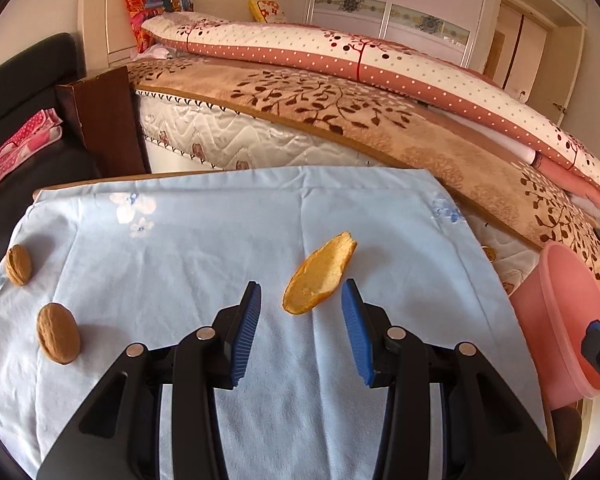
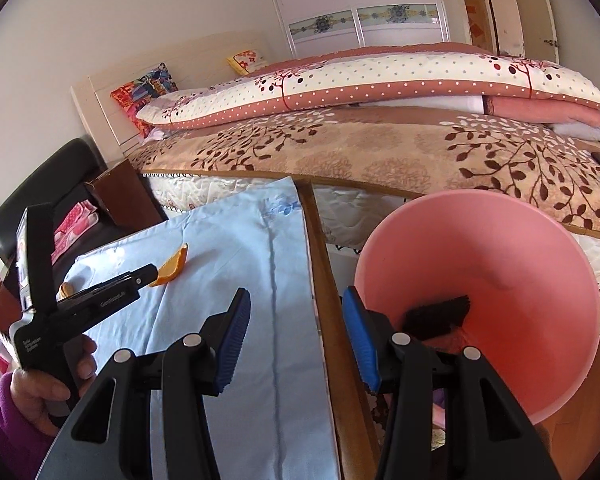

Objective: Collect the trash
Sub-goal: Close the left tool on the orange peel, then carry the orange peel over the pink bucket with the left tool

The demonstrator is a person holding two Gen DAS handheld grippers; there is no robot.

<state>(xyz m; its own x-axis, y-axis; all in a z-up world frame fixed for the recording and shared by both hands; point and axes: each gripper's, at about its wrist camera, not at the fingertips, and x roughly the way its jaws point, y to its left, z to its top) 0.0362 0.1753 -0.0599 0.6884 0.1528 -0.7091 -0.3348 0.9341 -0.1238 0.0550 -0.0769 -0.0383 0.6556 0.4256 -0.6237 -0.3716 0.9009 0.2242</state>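
Your two handheld grippers and your left hand in its purple sleeve.

Your left gripper and right gripper share black plastic arms, silver round screws and ribbed blue pads. Below the left gripper's white-lettered handle, your bare-skinned left hand shows.

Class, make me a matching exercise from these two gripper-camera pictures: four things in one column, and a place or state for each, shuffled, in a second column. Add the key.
Things
1. orange peel
2. two walnuts
3. pink bin
4. left gripper

Places or states
A. off the table's right edge
B. open, above the cloth
C. at the light blue cloth's left edge
D. mid-cloth, just ahead of the blue fingertips

Pairs: 1-D, 2-C, 3-A, 4-B
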